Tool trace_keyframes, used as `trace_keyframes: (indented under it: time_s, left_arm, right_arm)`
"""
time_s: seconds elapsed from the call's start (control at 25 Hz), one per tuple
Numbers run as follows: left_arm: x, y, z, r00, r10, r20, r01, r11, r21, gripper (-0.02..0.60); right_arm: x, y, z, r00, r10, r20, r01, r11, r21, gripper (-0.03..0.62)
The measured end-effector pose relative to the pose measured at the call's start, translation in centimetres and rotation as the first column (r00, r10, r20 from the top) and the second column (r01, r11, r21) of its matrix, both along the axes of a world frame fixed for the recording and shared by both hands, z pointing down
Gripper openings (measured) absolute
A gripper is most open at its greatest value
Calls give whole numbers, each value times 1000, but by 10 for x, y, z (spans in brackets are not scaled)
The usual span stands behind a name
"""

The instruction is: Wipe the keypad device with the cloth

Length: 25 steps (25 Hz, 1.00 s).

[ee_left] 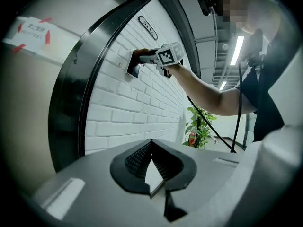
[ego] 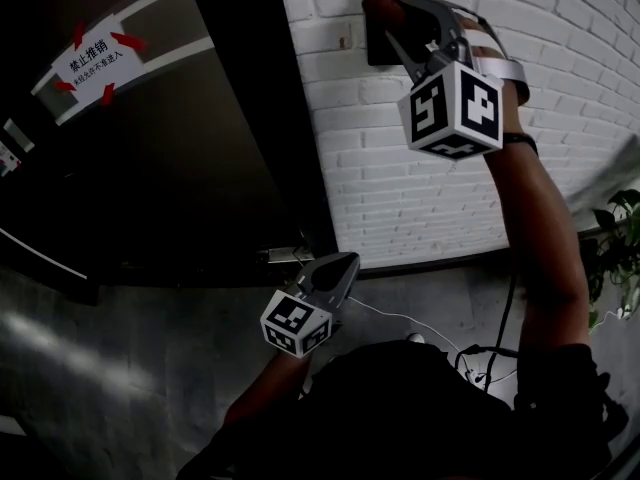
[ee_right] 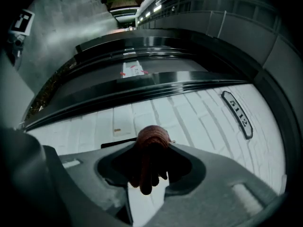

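Note:
A black keypad device [ego: 378,43] hangs on the white brick wall [ego: 400,168]. My right gripper [ego: 392,16] is raised to it and shut on a reddish-brown cloth [ego: 381,6], which presses against the device's upper part. In the right gripper view the bunched cloth [ee_right: 151,143] fills the jaws and only a dark edge of the device [ee_right: 116,143] shows. The left gripper view shows the device [ee_left: 133,65] and the cloth [ee_left: 138,52] from the side. My left gripper [ego: 347,262] hangs low by the door frame, jaws together, holding nothing.
A dark door [ego: 150,168] with a red-and-white sign [ego: 95,56] stands left of the black door frame [ego: 270,118]. A number plate [ee_right: 236,113] is fixed higher on the wall. A potted plant [ego: 620,248] stands at the right, and a white cable [ego: 400,320] trails on the grey floor.

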State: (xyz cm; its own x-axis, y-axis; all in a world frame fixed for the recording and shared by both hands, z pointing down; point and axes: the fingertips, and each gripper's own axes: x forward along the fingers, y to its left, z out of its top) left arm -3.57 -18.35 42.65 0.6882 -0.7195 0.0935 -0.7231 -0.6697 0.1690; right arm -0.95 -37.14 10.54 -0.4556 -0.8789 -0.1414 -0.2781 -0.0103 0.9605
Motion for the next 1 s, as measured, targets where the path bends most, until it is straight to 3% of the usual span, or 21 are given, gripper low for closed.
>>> trace_keyframes:
  time_s: [0.44,1.0]
  left_arm:
    - [-9,0,4,999,-35,-1,35,999,7,16]
    - [-2,1,4,1000,-9,-2,9,1000,-13,15]
  right_arm:
    - [-2,-23,-24,999,35,-9,-35,999,18,141]
    - [-2,-23,24,1000,24,-20,-25,999,-45,141]
